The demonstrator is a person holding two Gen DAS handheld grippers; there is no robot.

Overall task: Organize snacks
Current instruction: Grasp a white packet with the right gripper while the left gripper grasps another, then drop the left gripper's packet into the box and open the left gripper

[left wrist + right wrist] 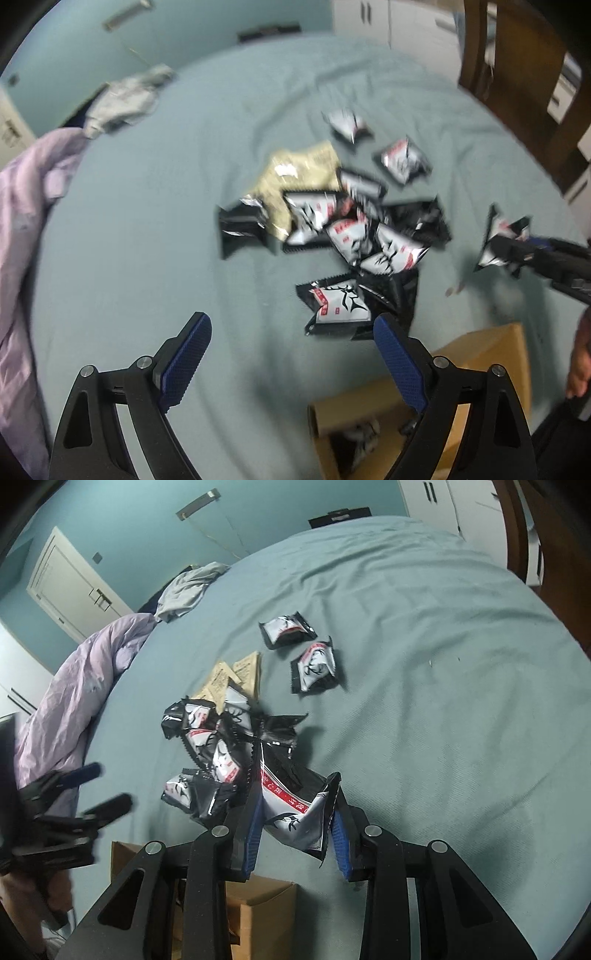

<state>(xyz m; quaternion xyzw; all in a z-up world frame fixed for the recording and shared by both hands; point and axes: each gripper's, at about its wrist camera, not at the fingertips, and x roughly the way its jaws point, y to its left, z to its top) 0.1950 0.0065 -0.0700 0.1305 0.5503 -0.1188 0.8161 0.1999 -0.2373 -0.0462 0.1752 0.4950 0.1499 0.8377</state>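
Observation:
Several black-and-silver snack packets (354,229) lie in a heap on the teal bed, with tan packets (295,177) under the far side. My left gripper (291,332) is open and empty above the bed, just short of the nearest packet (340,306). My right gripper (295,805) is shut on one black-and-silver packet (295,808) and holds it above the bed. In the left wrist view the right gripper (496,251) shows at the right with that packet (498,240). The heap (210,749) and two separate packets (314,666) show in the right wrist view.
An open cardboard box (417,398) sits at the bed's near edge and also shows in the right wrist view (258,904). A lilac duvet (74,686) and a grey garment (188,590) lie at the left. A wooden chair (524,74) stands at the far right.

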